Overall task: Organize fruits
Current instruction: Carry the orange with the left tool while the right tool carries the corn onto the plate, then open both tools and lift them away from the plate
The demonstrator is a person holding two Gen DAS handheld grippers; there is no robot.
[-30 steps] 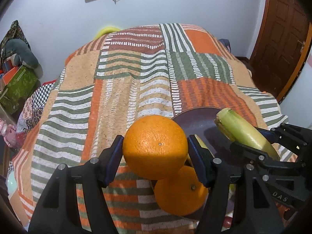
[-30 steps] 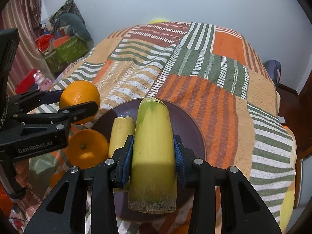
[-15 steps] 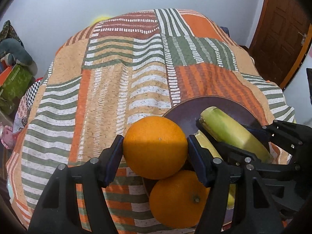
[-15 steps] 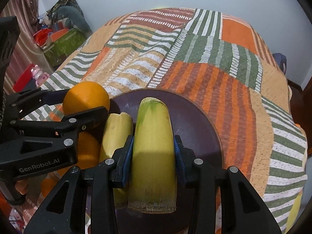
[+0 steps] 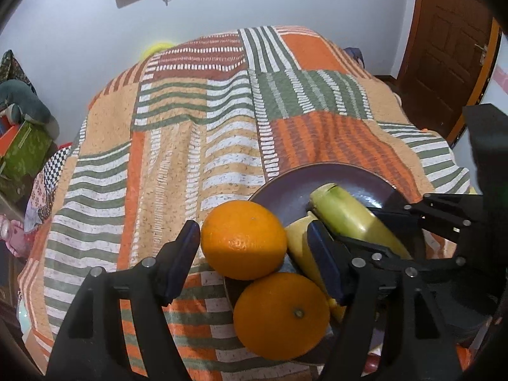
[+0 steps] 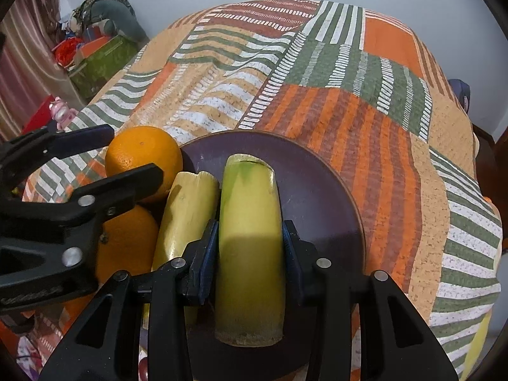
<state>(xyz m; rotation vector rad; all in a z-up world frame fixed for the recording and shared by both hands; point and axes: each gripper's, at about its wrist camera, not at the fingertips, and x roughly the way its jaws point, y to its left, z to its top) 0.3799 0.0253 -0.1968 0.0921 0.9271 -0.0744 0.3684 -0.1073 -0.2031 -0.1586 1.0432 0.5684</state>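
Observation:
A dark purple plate (image 5: pixel 317 181) (image 6: pixel 320 190) lies on the striped bedspread. My left gripper (image 5: pixel 254 260) is open, its jaws standing apart on either side of an orange (image 5: pixel 243 238) (image 6: pixel 143 155) resting at the plate's left rim. A second orange (image 5: pixel 281 315) (image 6: pixel 127 247) lies just nearer. My right gripper (image 6: pixel 250 260) is shut on a green-yellow cane piece (image 6: pixel 250 244) (image 5: pixel 352 219) over the plate. A paler yellow piece (image 6: pixel 187 212) (image 5: pixel 304 250) lies on the plate beside it.
The patchwork bedspread (image 5: pixel 197 133) (image 6: pixel 333 73) stretches far ahead. Green box and clutter (image 6: pixel 98 60) stand on the floor at left. A wooden door (image 5: pixel 444 47) is at the right, a wall ahead.
My left gripper has opened and let the orange go at the plate's rim. Both grippers came lower toward the plate. The right gripper still holds the green cane piece.

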